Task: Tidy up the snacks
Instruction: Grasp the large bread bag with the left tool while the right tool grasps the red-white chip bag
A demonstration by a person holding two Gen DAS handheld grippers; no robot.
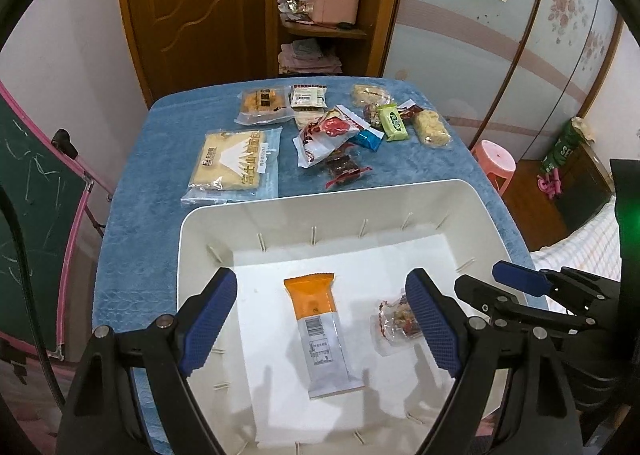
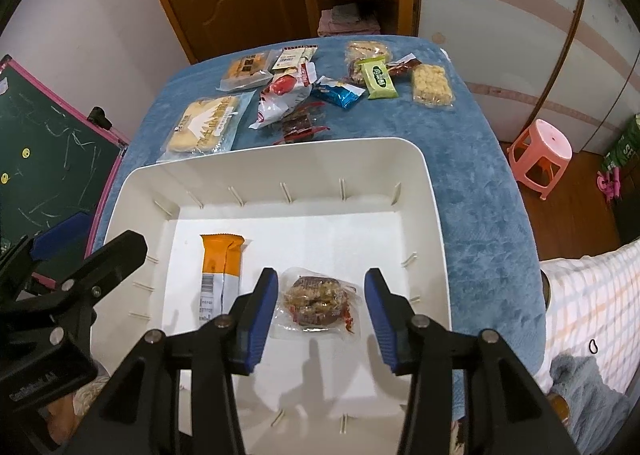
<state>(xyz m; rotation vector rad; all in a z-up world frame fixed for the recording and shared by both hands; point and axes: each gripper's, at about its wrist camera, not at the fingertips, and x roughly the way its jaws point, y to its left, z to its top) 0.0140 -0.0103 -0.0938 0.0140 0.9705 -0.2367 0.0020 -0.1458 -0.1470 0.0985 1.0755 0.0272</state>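
A white bin (image 1: 328,195) stands on the blue-covered table, nearest me. Flat on its floor lies an orange-and-white snack bar (image 1: 320,331), with my left gripper (image 1: 320,303) open wide above it and touching nothing. A round nut cake in a clear wrapper (image 2: 316,303) rests on the bin floor to the right of the bar (image 2: 222,275). My right gripper (image 2: 322,287) straddles the cake, with a gap between each pad and the wrapper. Beyond the bin lie several loose snacks, among them a large bread pack (image 1: 236,165), a red-and-white bag (image 1: 324,139) and a green packet (image 2: 378,79).
A blue packet (image 2: 338,93), a puffed-rice bar (image 2: 432,87) and a cracker pack (image 2: 246,69) lie at the table's far side. A chalkboard (image 2: 48,143) leans at the left. On the right are a pink stool (image 2: 544,151) and a checked bed sheet (image 2: 592,295).
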